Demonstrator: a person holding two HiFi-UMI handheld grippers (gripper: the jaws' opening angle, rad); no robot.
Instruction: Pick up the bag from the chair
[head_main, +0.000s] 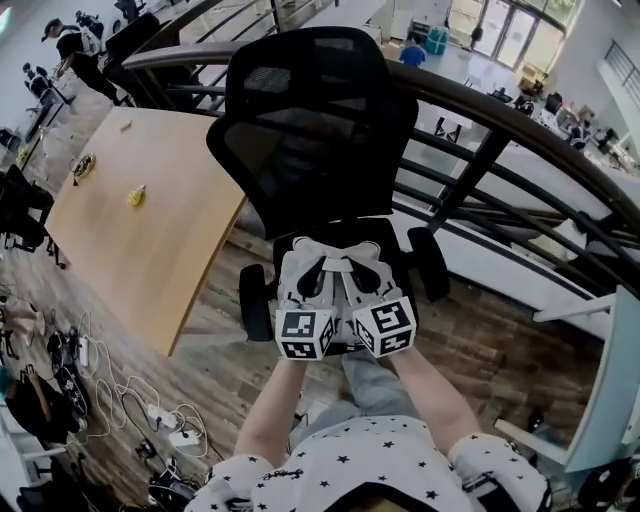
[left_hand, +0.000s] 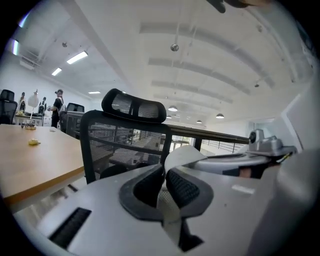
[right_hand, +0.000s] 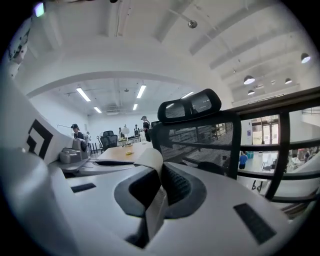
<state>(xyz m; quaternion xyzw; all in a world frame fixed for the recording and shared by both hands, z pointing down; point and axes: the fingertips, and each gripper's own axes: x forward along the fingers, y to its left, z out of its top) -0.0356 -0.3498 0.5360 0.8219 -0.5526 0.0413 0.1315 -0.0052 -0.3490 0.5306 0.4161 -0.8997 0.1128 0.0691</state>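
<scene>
A black mesh office chair stands straight ahead, its seat hidden behind both grippers. Side by side in front of the seat, my left gripper and right gripper are each shut on a white bag strap that loops up between them. In the left gripper view the strap is pinched between the dark pads, with the chair back beyond. The right gripper view shows the same: a white strap is clamped in the jaws, chair behind. The bag's body is hidden.
A long wooden table lies left of the chair. A dark curved railing runs behind it over a lower floor. Cables and power strips litter the floor at left. A white panel stands right. People stand far off.
</scene>
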